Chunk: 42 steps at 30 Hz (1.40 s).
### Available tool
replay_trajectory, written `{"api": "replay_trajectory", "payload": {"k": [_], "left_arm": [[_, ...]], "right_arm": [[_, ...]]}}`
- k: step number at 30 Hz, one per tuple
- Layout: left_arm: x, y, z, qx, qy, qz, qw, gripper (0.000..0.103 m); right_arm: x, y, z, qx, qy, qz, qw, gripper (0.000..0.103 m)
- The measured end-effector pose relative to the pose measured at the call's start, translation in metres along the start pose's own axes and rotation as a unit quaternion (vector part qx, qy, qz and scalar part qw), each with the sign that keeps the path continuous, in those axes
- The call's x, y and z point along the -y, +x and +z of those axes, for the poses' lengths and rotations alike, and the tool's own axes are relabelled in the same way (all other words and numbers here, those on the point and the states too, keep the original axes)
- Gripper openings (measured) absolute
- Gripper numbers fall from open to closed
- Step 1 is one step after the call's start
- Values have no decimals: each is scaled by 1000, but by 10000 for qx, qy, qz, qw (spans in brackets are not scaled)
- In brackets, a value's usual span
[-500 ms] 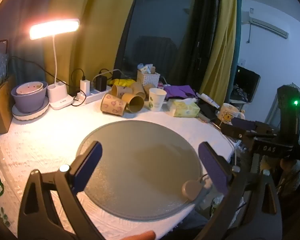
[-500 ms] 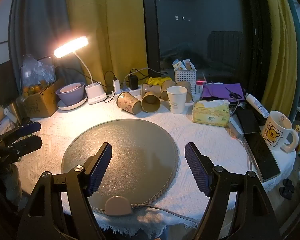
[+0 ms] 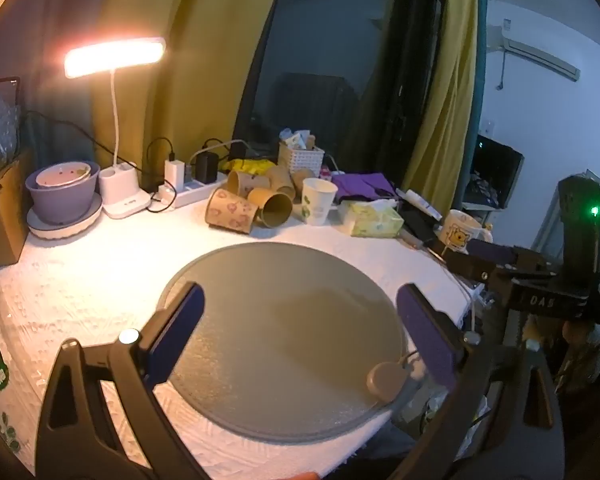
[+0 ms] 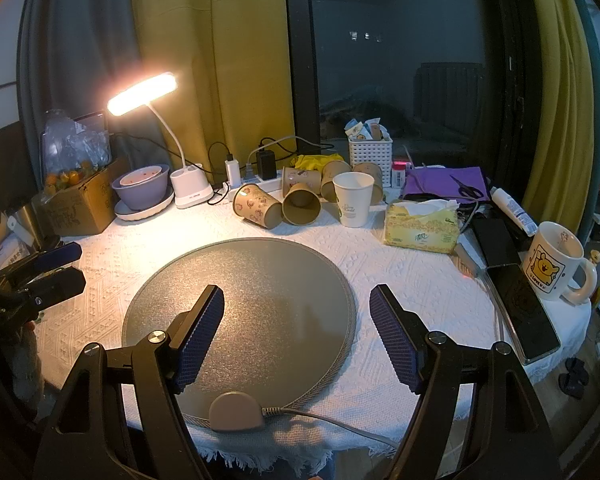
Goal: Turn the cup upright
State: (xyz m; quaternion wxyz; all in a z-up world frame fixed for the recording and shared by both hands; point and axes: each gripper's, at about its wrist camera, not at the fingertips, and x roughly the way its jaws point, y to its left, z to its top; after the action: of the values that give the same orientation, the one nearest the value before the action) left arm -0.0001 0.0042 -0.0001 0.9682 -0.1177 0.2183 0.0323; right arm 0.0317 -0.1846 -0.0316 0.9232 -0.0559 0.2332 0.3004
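Note:
Several brown paper cups lie on their sides at the far edge of the table, the nearest a patterned one [image 4: 257,211] [image 3: 231,212] beside a plain one [image 4: 301,204] [image 3: 274,209]. A white paper cup [image 4: 353,199] [image 3: 317,201] stands upright next to them. My left gripper [image 3: 300,334] is open and empty above the round grey mat [image 3: 284,320]. My right gripper [image 4: 296,334] is open and empty above the same mat [image 4: 240,304]. Each gripper shows at the other view's edge: the left one [image 4: 58,266], the right one [image 3: 488,258].
A lit desk lamp [image 4: 148,92], a purple bowl [image 4: 142,188], a cardboard box [image 4: 80,204], a power strip [image 4: 252,178], a white basket [image 4: 370,156], a tissue pack [image 4: 422,228], phones [image 4: 520,304] and a bear mug [image 4: 554,266] ring the mat. A puck with a cable [image 4: 236,412] sits at the mat's near edge.

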Motion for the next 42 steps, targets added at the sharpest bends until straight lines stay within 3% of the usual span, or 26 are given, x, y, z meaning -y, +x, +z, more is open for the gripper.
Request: {"api": "replay_trajectory", "payload": {"k": [31,42], "left_arm": [[2,-3,-1,165,-31,-69,9998,98],[-2,18,12,-161,18,77,9998,98]], "right_arm": [[-1,1,0,-6,-10,4,10000,78],[0,18,6,-105,-127,39,9999,78]]}}
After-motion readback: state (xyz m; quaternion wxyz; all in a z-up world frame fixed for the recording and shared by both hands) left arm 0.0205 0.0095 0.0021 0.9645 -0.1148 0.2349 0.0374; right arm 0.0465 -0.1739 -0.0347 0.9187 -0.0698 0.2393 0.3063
